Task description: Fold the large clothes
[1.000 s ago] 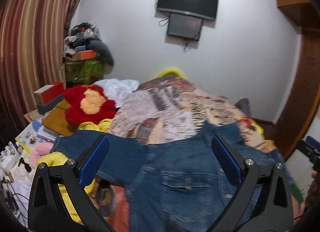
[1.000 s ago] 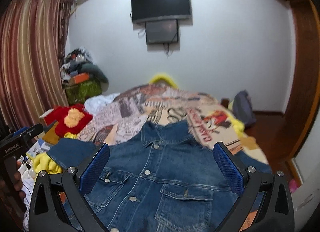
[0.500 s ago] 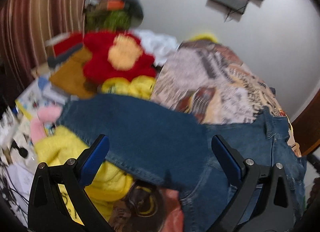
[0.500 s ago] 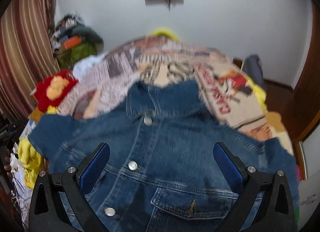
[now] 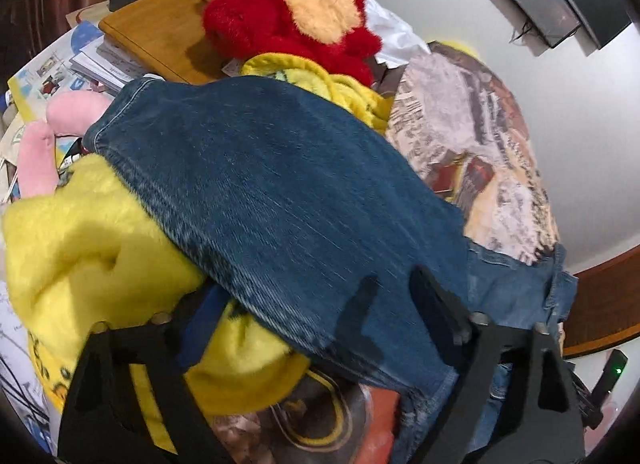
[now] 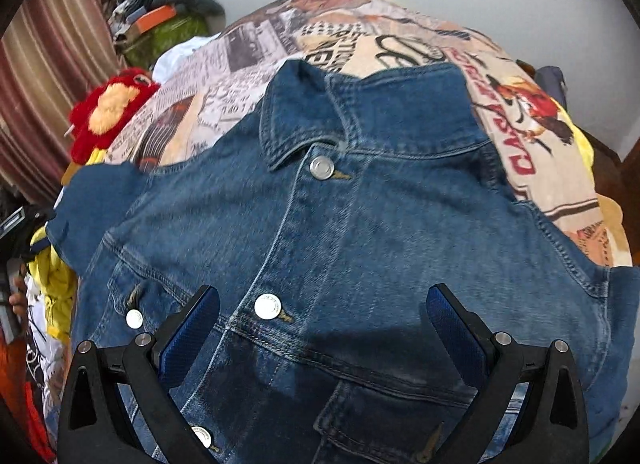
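- A denim jacket (image 6: 360,248) lies front-up and buttoned on the printed bedspread (image 6: 532,152), collar toward the far wall.
- My right gripper (image 6: 322,324) hovers low over the jacket's chest, jaws spread wide, blue pads (image 6: 188,332) on either side of the button placket; nothing sits between them.
- A chest pocket (image 6: 384,424) shows just under that gripper, near the lower edge of the right wrist view.
- My left gripper (image 5: 316,312) is down at the jacket's sleeve (image 5: 272,192), which stretches out to the left off the jacket body.
- Its jaws stand wide apart with the sleeve's lower part across the gap: one finger lies under the cloth's near edge, the other over the denim; they are not closed on it.
- The sleeve lies draped over a yellow plush (image 5: 84,248); its cuff end reaches a pink toy (image 5: 52,136).
- Beyond the sleeve sits a red plush (image 5: 288,12) with a pale centre, next to a wooden board (image 5: 160,32) and some books (image 5: 100,60).
- A screen (image 5: 544,12) hangs on the white wall behind the bed.
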Demonstrator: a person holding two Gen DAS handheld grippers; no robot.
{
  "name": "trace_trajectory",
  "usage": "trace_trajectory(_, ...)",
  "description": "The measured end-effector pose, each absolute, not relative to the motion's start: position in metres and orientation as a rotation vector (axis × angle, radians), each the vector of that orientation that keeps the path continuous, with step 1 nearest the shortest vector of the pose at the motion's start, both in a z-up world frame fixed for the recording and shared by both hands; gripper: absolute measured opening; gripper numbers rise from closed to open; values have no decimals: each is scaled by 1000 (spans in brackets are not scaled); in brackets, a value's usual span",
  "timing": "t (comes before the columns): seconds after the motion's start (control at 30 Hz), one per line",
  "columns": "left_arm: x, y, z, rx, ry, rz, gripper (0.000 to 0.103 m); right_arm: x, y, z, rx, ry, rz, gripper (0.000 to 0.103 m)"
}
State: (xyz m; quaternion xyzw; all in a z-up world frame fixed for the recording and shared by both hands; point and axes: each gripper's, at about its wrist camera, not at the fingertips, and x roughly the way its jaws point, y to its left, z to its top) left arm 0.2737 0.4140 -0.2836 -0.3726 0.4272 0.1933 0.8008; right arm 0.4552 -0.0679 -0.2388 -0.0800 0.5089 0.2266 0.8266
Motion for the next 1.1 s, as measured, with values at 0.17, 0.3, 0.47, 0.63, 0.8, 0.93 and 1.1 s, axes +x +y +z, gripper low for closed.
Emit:
trace_trajectory(0.17, 276, 417, -282, -709, 933, 512, 42, 454, -68, -240, -166, 1095, 485, 103)
trace_trajectory(0.3, 283, 394, -260, -458, 947, 618, 24, 453, -70, -239, -166, 1115, 492, 103)
trace_trajectory(0.47, 291, 362, -217, -252, 876, 636, 15, 445, -73, -235, -190, 1134, 499, 103)
trace_trajectory(0.63, 304, 331, -170, -207, 781, 532, 11, 438, -85, -219, -182, 1114, 489, 103)
trace_trajectory(0.8, 324, 269, -137, -111, 712, 383, 10, 429, -98, -198, -183, 1068, 477, 103)
trace_trajectory(0.93, 343, 214, -139, -78, 746, 223, 10, 421, -111, -186, -163, 1048, 468, 103)
trace_trajectory(1.1, 361, 145, -175, -35, 865, 32, 10, 412, -125, -178, -165, 1033, 456, 103)
